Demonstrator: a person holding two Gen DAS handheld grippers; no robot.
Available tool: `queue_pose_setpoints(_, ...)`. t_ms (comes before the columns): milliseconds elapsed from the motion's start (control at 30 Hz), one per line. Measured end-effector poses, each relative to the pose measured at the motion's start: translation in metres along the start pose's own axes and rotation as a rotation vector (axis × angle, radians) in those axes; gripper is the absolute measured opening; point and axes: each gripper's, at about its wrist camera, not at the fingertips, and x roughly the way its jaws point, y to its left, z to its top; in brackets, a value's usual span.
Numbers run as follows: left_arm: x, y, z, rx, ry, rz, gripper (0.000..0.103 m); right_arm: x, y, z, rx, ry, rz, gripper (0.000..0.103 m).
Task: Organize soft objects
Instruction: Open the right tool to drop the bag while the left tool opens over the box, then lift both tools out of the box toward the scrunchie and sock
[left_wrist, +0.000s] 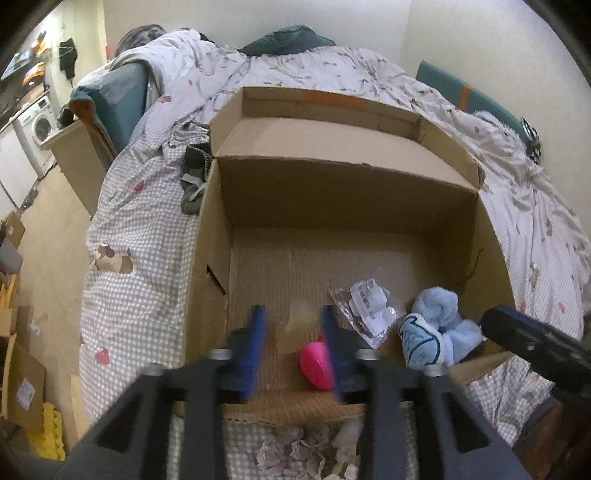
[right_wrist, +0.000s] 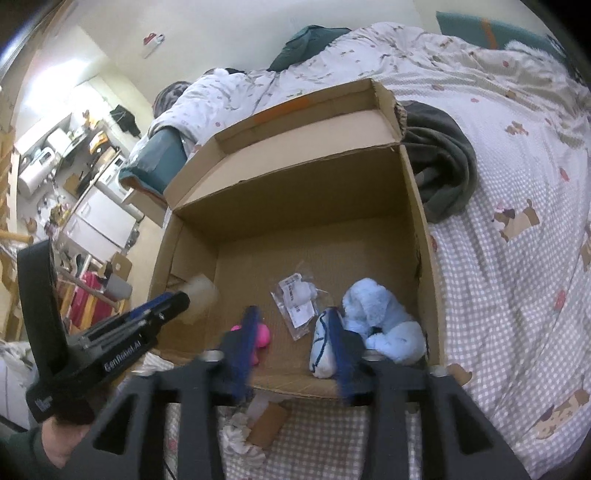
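An open cardboard box (left_wrist: 347, 199) (right_wrist: 295, 192) lies on a checked bed. Inside lie a light blue plush toy (left_wrist: 439, 332) (right_wrist: 376, 317), a pink soft toy (left_wrist: 316, 363) (right_wrist: 262, 336), a clear bag with a white item (left_wrist: 369, 306) (right_wrist: 299, 299) and a pale translucent piece (left_wrist: 299, 325) (right_wrist: 199, 295). My left gripper (left_wrist: 293, 321) is open and empty over the box's near edge, the pink toy by its right finger. My right gripper (right_wrist: 291, 321) is open and empty, between the pink toy and the blue plush.
A dark grey blanket (right_wrist: 439, 166) lies beside the box, and grey clothes (left_wrist: 194, 177) on its other side. Lace fabric (left_wrist: 295, 454) and a rope toy (right_wrist: 240, 439) lie on the bed in front of the box. Cardboard boxes (left_wrist: 22, 384) stand on the floor at left.
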Motion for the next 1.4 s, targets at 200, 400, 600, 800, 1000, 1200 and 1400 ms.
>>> queue_pose_setpoints(200,-0.005,-0.001,-0.001,0.001,-0.024,0.027,0.070,-0.003,-0.007,0.000,0.036,-0.008,-0.008,0.078)
queue_pose_setpoints(400,-0.005,-0.002,-0.003,-0.001,-0.023,0.033,0.070,-0.002,-0.009,0.000,0.046,-0.001,-0.006,0.078)
queue_pose_setpoints(600,-0.006,-0.005,-0.004,0.017,-0.032,0.042,0.070,-0.002,-0.009,0.000,0.047,-0.001,-0.007,0.078)
queue_pose_setpoints(800,-0.008,-0.006,-0.008,0.025,-0.030,0.063,0.070,-0.001,-0.010,0.000,0.045,-0.001,-0.016,0.078)
queue_pose_setpoints(1000,-0.027,0.003,-0.015,0.019,-0.057,0.074,0.070,-0.007,-0.011,-0.004,0.032,-0.014,-0.041,0.078)
queue_pose_setpoints(1200,-0.045,0.014,-0.025,0.002,-0.072,0.088,0.070,-0.018,-0.007,-0.012,0.018,-0.020,-0.054,0.078)
queue_pose_setpoints(1400,-0.058,0.027,-0.044,-0.037,-0.061,0.093,0.070,-0.032,-0.004,-0.025,0.004,-0.029,-0.060,0.078)
